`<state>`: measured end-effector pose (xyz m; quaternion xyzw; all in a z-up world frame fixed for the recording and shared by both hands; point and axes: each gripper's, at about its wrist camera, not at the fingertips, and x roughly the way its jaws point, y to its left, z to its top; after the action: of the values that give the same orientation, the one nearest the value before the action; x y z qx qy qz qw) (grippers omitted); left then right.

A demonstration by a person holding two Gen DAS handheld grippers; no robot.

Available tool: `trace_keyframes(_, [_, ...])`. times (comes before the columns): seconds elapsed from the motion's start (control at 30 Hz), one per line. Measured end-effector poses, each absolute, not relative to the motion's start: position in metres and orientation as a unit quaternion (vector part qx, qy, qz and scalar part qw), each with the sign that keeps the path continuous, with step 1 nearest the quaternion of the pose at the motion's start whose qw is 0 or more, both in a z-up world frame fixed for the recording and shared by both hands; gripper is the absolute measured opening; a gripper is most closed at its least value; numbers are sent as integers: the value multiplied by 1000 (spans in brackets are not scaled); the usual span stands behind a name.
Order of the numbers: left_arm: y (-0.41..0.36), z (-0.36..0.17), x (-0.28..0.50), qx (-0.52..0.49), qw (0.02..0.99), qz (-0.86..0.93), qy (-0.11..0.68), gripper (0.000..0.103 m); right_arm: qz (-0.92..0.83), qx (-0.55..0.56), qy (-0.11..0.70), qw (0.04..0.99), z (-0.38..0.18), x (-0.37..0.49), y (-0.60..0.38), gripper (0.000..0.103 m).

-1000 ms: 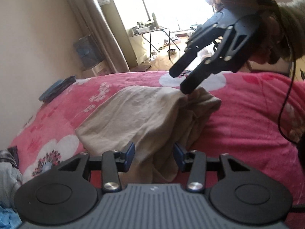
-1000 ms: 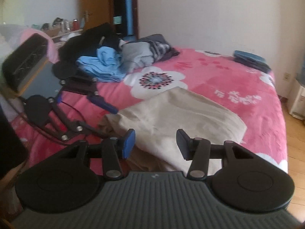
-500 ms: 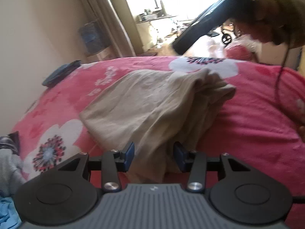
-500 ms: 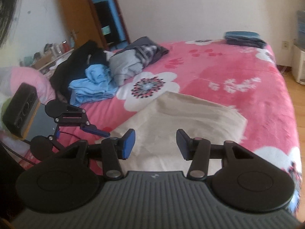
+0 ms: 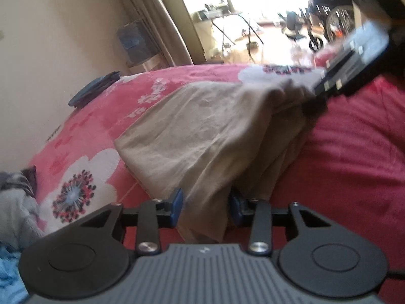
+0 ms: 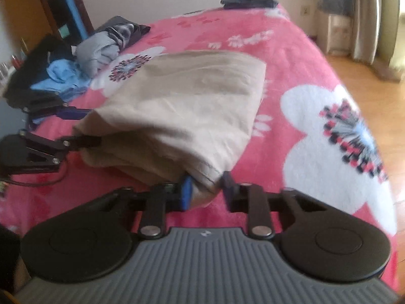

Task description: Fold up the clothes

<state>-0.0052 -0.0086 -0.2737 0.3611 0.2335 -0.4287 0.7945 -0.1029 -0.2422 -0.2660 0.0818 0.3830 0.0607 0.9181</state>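
Note:
A beige garment [image 5: 202, 131] lies loosely folded on the pink flowered bed [image 5: 354, 164]. In the left wrist view my left gripper [image 5: 205, 206] is open, and the garment's near edge sits between its blue pads. My right gripper [image 5: 316, 101] is at the garment's far corner there, blurred. In the right wrist view the garment [image 6: 189, 106] bulges up from the bed [image 6: 291, 63]. My right gripper [image 6: 207, 191] has its jaws drawn in on the garment's near corner. At the left side, my left gripper [image 6: 83, 126] has one finger above and one below the cloth edge.
A pile of grey, blue and black clothes [image 6: 101, 48] lies at the bed's far left. A folded dark blue item [image 6: 248, 1] rests at the far corner by the wall. The bed's edge drops to a wooden floor [image 6: 367, 88] on the right.
My right gripper came down from above the bed to the garment's corner and its jaws narrowed on the cloth. My left gripper moved forward until the garment's edge lay between its fingers.

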Motion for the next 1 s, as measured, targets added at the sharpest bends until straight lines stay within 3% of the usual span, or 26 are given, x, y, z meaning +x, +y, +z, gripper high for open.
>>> trace_keyframes(0.13, [-8,-274,-6,360,794,-431,234,38,50,13,386,921,-262,-114,-234,9])
trace_keyframes(0.23, [-8,-275,-5,361,791,-435,234,39,37,-32,405,913,-277,-113,-229,9])
trace_keyframes(0.37, [-5,-268,-7,365,785,-447,225,44,38,-6,404,914,-270,-121,-237,13])
trace_keyframes(0.43, [-10,-267,-9,365,783,-454,219,49,52,-12,385,921,-254,-134,-239,23])
trace_keyframes(0.53, [-17,-267,-11,366,780,-463,210,51,76,-27,346,935,-232,-150,-240,55])
trace_keyframes(0.63, [-24,-266,-14,366,776,-473,200,51,102,-57,319,940,-225,-144,-231,57])
trace_keyframes(0.73, [-31,-265,-16,366,773,-482,191,43,128,-82,305,940,-232,-127,-220,57])
trace_keyframes(0.8, [-36,-264,-18,366,770,-488,185,21,151,-99,298,937,-236,-116,-212,57])
trace_keyframes(0.87, [-39,-264,-19,364,771,-491,181,12,163,-132,291,933,-238,-106,-201,55])
trace_keyframes(1.0, [-37,-263,-18,352,778,-491,172,6,171,-201,283,922,-245,-92,-187,54])
